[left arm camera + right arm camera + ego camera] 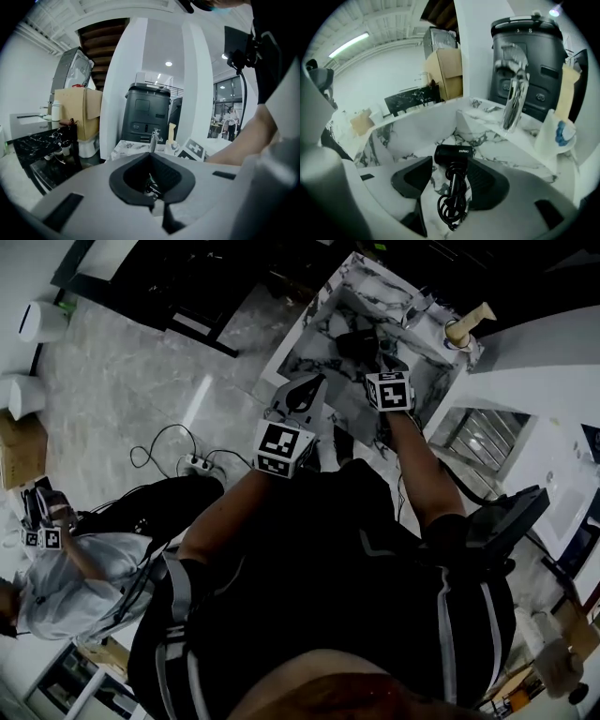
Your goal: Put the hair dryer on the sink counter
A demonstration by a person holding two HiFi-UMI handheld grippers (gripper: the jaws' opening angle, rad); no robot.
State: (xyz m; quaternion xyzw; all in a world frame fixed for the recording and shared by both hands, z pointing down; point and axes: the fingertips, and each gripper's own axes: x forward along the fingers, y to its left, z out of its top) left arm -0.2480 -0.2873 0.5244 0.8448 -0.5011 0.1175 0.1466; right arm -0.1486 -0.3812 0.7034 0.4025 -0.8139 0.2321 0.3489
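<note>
The black hair dryer [452,154] lies on the marble sink counter [497,150], its coiled cord [451,204] trailing toward me. My right gripper [449,169] hovers above it, open; the dryer shows in the gap between the jaws, clear of both pads. In the head view the dryer [356,341] is a dark shape on the counter [314,348], just beyond the right gripper [382,362]. My left gripper [305,392] hangs at the counter's near edge. In its own view the left gripper [151,153] is shut, its tips meeting with nothing held.
A chrome faucet [513,93] rises behind the dryer, with a white cup [555,133] to its right and a black bin [529,51] beyond. A seated person [66,582] is at lower left, with a power strip [197,463] and cables on the floor.
</note>
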